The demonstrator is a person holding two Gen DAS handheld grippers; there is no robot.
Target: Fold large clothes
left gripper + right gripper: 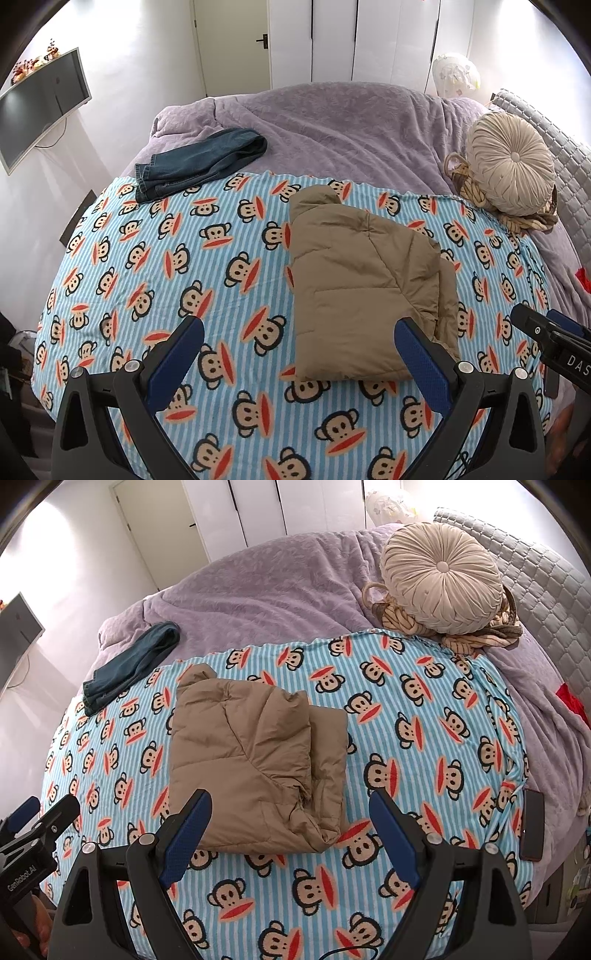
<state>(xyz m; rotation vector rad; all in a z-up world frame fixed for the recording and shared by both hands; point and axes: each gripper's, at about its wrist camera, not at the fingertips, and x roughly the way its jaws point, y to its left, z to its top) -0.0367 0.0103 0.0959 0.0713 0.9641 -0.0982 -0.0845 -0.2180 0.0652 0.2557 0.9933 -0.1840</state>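
A tan padded jacket point(364, 291) lies folded into a compact bundle on the monkey-print blanket point(184, 258), and it shows in the right wrist view too point(258, 760). My left gripper point(299, 332) hovers just in front of the jacket's near edge, open, with nothing between its blue pads. My right gripper point(290, 805) is open as well, above the jacket's near right corner and holding nothing. Each gripper appears at the edge of the other's view. Folded blue jeans point(199, 162) rest at the far left of the blanket.
A round beige cushion point(441, 576) sits on a woven basket point(391, 609) at the back right of the purple bedspread point(332, 125). A dark phone point(532, 823) lies at the blanket's right edge. A monitor point(40, 103) hangs on the left wall.
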